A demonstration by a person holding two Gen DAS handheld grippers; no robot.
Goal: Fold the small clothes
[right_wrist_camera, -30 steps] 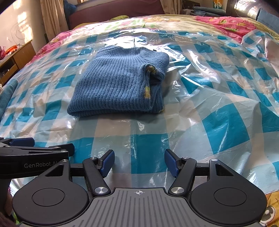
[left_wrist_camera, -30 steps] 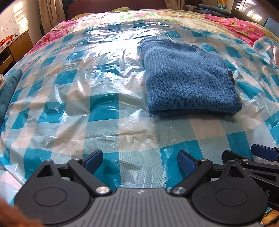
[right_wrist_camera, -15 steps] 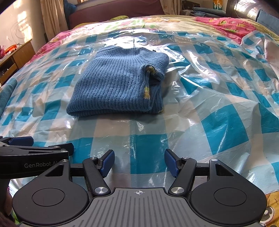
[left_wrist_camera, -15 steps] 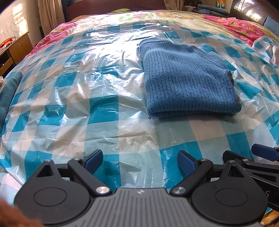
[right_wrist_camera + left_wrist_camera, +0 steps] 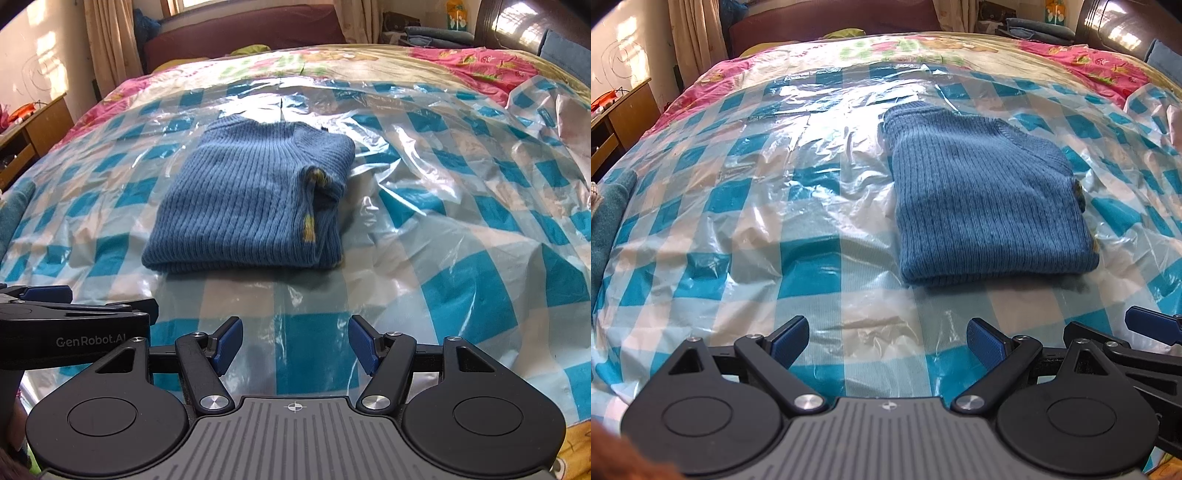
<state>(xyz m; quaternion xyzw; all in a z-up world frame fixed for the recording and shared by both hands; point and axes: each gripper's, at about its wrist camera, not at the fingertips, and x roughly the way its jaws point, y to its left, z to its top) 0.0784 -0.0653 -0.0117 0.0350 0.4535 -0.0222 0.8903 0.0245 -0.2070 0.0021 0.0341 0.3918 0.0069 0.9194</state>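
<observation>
A blue ribbed knit sweater [image 5: 986, 199] lies folded into a flat rectangle on the blue-and-white checked plastic sheet [image 5: 812, 206]; it also shows in the right wrist view [image 5: 251, 199], with yellow trim at its right fold. My left gripper [image 5: 886, 341] is open and empty, held back from the sweater near the front of the sheet. My right gripper [image 5: 295, 345] is open and empty, also short of the sweater. The right gripper's finger shows at the right edge of the left wrist view [image 5: 1152, 325]. The left gripper's body [image 5: 74, 332] shows at the left in the right wrist view.
The sheet covers a bed with a pink floral quilt [image 5: 1089, 62]. A teal cloth [image 5: 609, 218] lies at the sheet's left edge. A wooden desk [image 5: 33, 133] stands far left. Folded blue items [image 5: 436, 35] sit behind the bed, near a dark headboard [image 5: 243, 33].
Both grippers have drawn back and risen slightly, so more of the room behind the bed shows. The sweater has not moved. Both grippers stay open.
</observation>
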